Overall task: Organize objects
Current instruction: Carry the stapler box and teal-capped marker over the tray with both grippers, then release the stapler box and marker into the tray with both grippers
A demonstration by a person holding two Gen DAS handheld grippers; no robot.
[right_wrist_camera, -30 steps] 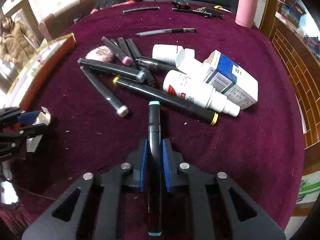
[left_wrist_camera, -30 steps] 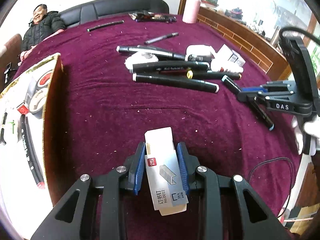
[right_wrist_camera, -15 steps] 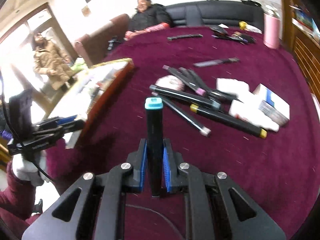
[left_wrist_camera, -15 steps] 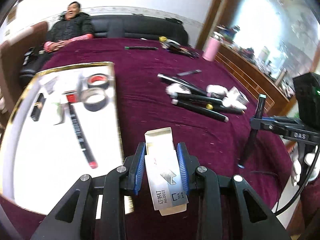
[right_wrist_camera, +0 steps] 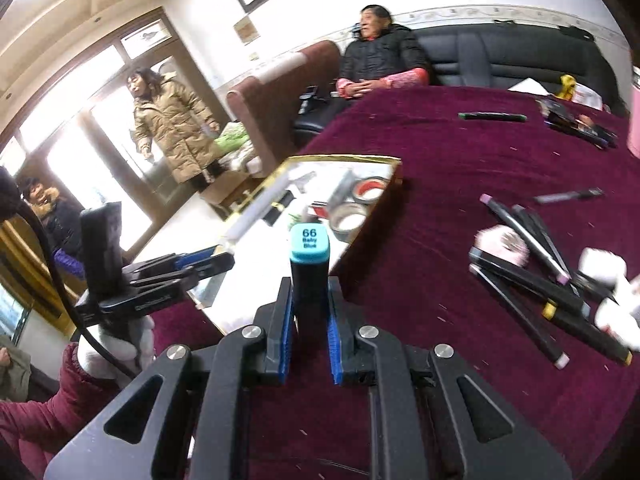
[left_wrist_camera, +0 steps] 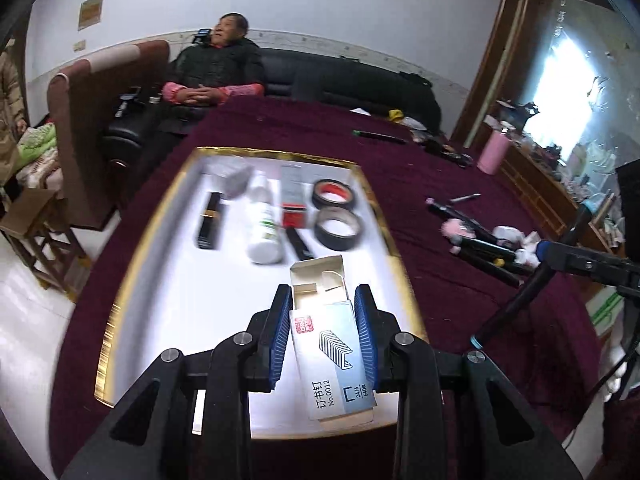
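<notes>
While the left gripper clamps one staple box between its blue pads, the box hangs over the near end of the tray. It is a small white and grey-blue carton printed with a staple-strip drawing and black lettering; its top flap stands open toward 12 o'clock. Inside the single gold-rimmed white tray lie two tape rolls at 12 to 1 o'clock of the box, one white bottle at 11 o'clock, one black tube further toward 10 o'clock, and one red-ended box at 12 o'clock. The right gripper is closed on one black marker, held upright, its baby-blue cap marked "66". At 3 o'clock of it, a loose heap of about six dark markers lies on the maroon tablecloth; the count is uncertain through blur.
</notes>
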